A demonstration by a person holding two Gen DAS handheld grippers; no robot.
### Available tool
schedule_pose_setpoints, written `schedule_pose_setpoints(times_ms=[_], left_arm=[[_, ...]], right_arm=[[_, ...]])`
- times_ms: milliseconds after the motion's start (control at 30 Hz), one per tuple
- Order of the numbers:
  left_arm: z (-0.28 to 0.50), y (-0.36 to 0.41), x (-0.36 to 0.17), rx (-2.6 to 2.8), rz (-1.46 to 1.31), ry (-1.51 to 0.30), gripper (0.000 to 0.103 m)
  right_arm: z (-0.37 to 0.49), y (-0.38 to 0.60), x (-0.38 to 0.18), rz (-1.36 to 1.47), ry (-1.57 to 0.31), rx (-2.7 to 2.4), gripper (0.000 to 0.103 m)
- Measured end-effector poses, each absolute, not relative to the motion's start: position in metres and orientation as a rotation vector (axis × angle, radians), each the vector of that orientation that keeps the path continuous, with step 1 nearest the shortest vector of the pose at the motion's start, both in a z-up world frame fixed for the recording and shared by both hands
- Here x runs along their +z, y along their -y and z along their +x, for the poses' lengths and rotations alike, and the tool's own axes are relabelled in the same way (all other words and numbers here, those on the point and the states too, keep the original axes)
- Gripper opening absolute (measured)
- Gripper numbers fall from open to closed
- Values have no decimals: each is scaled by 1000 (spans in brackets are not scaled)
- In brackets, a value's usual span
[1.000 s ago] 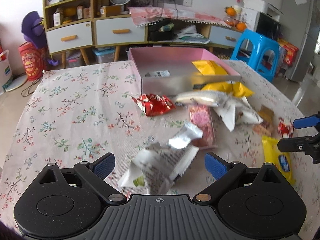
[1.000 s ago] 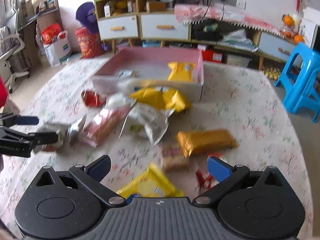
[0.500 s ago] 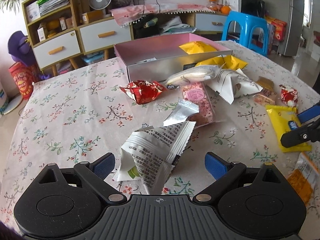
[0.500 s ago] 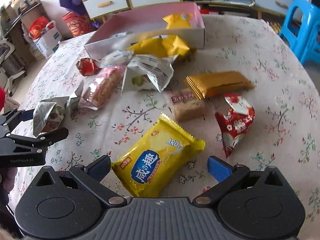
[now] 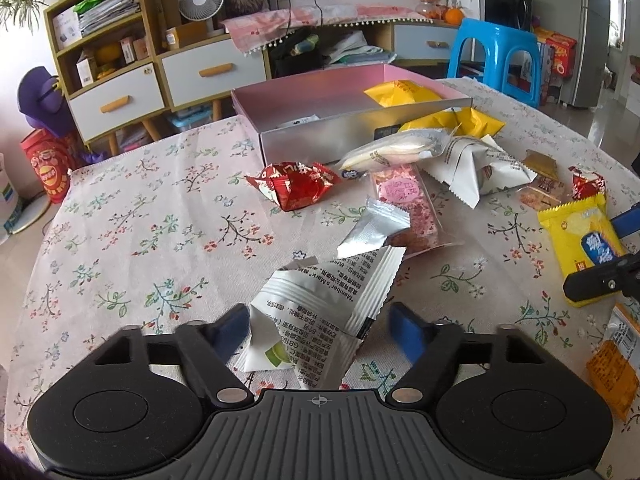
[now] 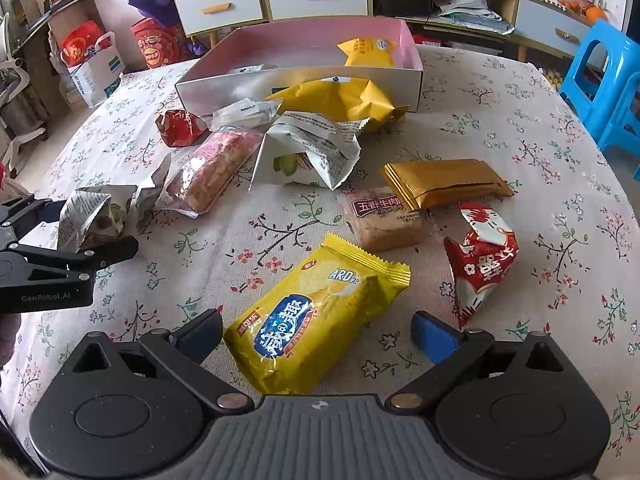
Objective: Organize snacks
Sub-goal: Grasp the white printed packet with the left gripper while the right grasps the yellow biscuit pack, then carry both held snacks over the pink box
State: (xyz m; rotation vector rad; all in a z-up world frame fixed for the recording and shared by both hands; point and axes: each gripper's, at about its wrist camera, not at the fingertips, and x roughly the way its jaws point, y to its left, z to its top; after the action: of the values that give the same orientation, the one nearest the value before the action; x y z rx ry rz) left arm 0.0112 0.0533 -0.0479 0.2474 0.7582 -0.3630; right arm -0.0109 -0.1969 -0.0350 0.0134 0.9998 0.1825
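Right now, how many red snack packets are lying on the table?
2. The first red packet lies by the pink box's front left corner; the second red packet lies right of the yellow biscuit pack. More could be hidden.

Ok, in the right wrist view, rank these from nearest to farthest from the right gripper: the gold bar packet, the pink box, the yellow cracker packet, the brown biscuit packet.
1. yellow cracker packet, lying between the fingers of the open right gripper.
2. brown biscuit packet, just beyond, slightly right.
3. gold bar packet, behind the biscuit, to the right.
4. pink box, at the far side of the table.
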Motion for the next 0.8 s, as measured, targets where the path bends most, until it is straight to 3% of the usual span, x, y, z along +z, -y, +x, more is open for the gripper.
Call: schedule_pose_setpoints(times_ms=[200,367,467,800], left_arm=[[11,-53,-45,-359,246,-758,58],[9,-51,-41,-366,247,-760,58],[8,-52,-36,-369,237,-756,57],[11,-58,-24,-350,187,-769,57]], right_arm=[[-11,193,-31,-4,-982,208,63],[-13,188,-26,-3,-976,263,25],[-12,187,-25,3,-977,282,12],[-10,197,-20,50,-974,266,7]])
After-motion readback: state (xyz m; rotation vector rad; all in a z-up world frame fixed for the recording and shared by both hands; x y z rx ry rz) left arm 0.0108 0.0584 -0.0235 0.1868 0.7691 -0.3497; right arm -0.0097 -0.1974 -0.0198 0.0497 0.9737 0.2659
